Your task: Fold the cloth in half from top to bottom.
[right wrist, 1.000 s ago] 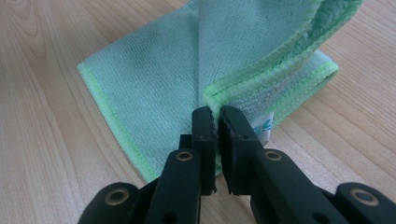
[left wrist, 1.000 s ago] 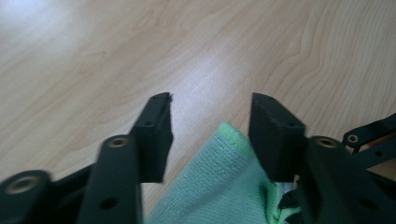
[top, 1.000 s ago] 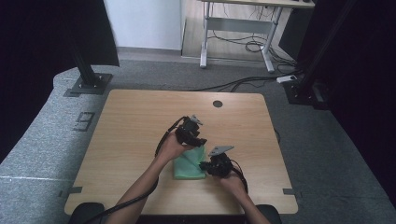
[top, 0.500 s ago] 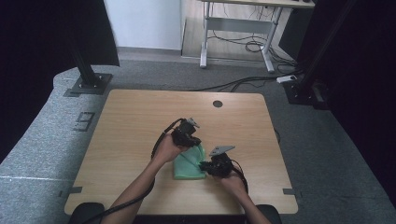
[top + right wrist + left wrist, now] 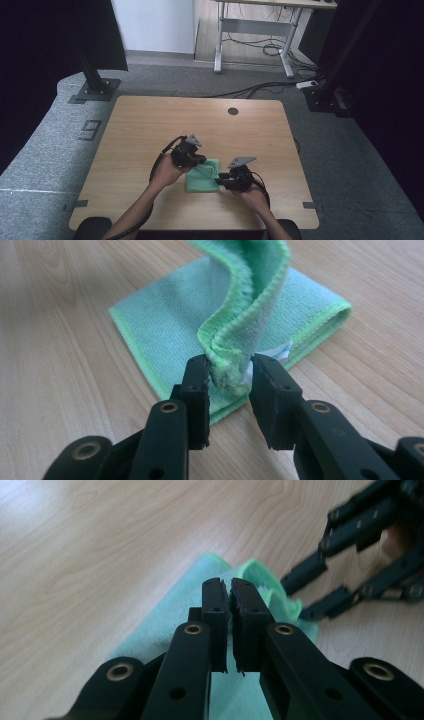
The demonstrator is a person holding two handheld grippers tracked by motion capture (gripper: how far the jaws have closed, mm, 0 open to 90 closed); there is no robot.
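A green microfibre cloth [image 5: 202, 179] lies folded on the wooden table [image 5: 145, 125], near its front edge. My left gripper [image 5: 201, 161] is at the cloth's far left corner, shut on a raised fold [image 5: 250, 572] of it. My right gripper [image 5: 220, 179] is at the cloth's right edge. In the right gripper view its jaws [image 5: 231, 365] stand a little apart around a standing fold of the cloth [image 5: 240, 315] and a white tag [image 5: 277, 352]; they have just been opening and do not pinch it. The right gripper [image 5: 297, 598] also shows beyond the cloth in the left gripper view.
The table has a round cable hole [image 5: 232, 111] at its far edge. Bare wood stretches to the left and behind the cloth. Black stands [image 5: 92, 85] and a desk frame [image 5: 255, 45] stand on the grey floor beyond the table.
My left gripper has moved left and slightly nearer, drawing the cloth's lifted edge with it. The right hand has stayed in place.
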